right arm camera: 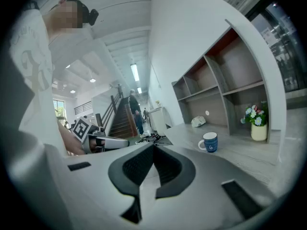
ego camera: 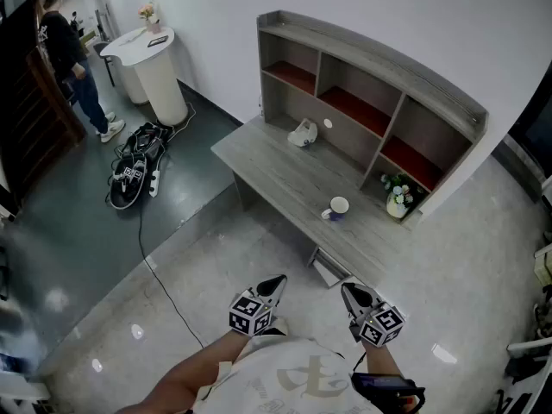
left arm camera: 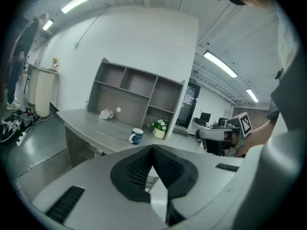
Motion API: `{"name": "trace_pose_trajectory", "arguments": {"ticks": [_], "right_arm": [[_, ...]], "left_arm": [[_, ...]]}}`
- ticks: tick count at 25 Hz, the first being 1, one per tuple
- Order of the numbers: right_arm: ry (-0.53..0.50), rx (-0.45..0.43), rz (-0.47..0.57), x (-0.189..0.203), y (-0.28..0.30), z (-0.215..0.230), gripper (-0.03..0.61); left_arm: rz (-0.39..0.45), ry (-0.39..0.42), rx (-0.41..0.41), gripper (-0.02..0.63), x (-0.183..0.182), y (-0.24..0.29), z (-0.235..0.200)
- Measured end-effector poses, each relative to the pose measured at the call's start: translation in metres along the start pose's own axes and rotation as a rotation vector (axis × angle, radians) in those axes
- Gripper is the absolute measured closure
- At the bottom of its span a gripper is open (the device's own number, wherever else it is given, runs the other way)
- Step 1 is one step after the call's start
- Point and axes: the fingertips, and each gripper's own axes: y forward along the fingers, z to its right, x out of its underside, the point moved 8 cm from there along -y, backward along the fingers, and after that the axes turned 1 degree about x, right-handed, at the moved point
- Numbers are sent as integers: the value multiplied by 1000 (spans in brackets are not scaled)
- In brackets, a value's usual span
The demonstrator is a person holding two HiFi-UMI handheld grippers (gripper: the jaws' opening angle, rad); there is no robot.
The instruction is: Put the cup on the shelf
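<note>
Right now both hands are holding their tools low and close to the body, side by side, pointing ahead and slightly down toward the desk [ego camera: 267, 166] but well apart from it. The left gripper [ego camera: 278, 280] is showing its jaws pressed together with nothing between them. The right gripper [ego camera: 347, 288] is likewise sitting fully closed and empty.

Pale speckled floor [ego camera: 216, 300] is lying between the person and the long grey desk, which is standing against a white wall. The shelf [ego camera: 371, 84], with red-lined boards, is sitting along the desk's far edge. At the far left a person [ego camera: 73, 59] is standing beside a round white counter [ego camera: 155, 72].

The cup [ego camera: 338, 208], blue with a white inside, is standing upright on the desktop toward the right end, in front of the shelf and in no compartment. A flower pot [ego camera: 398, 198] is standing near it, at the mouth of the lower right compartment. A small white object [ego camera: 303, 133] is lying farther left on the desk.

Only the head view is showing the tangle of cables [ego camera: 136, 166] on the dark floor. The left gripper view is showing long ceiling lights [left arm camera: 76, 2], while the right gripper view is showing a staircase [right arm camera: 120, 119].
</note>
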Motion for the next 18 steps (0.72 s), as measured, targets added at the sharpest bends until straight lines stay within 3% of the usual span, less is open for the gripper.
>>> {"name": "trace_pose_trajectory", "arguments": {"ticks": [18], "right_arm": [[12,-2,49,1,-8,-2,574]], "left_arm": [[-5,25,5,612,1,-4,10]]}}
